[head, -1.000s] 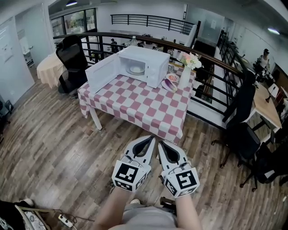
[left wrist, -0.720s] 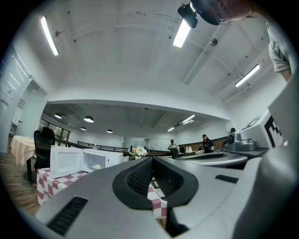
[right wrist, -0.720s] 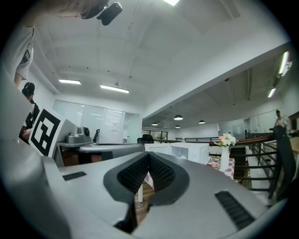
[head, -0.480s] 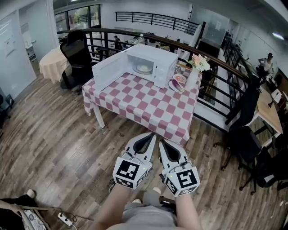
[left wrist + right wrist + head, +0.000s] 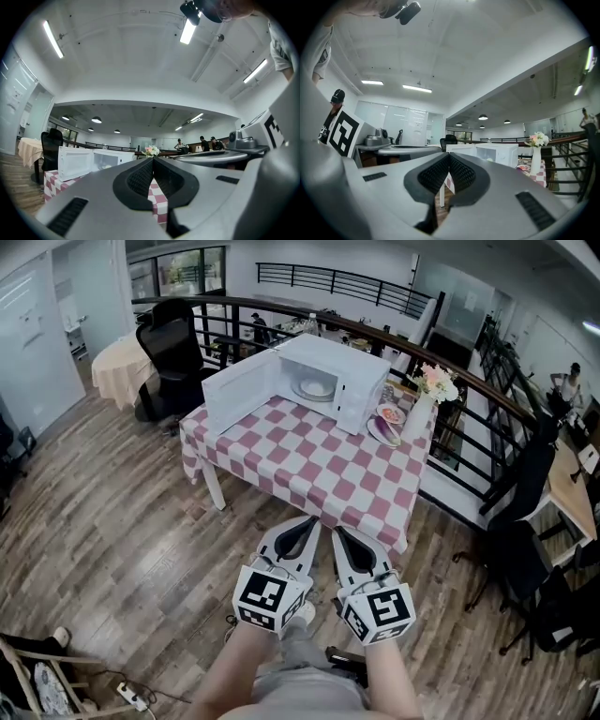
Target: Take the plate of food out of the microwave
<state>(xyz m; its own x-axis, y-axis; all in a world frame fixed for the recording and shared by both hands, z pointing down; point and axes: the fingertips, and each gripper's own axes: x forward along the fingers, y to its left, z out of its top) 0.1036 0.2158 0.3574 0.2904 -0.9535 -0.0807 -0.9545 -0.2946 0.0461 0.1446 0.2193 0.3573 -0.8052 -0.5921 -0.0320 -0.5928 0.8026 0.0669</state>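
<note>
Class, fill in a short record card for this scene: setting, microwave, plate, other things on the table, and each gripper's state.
setting: table with a red-and-white checked cloth, on a wood floor
microwave: white, at the table's far side, its door swung open
plate: inside the microwave; whether there is food on it is too small to tell
other things: vase of flowers and dishes to the right of the microwave
left gripper: shut, empty, short of the table
right gripper: shut, empty, beside the left gripper

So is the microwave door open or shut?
Open. The door of the microwave is swung wide out to the side, and a plate shows inside.
</note>
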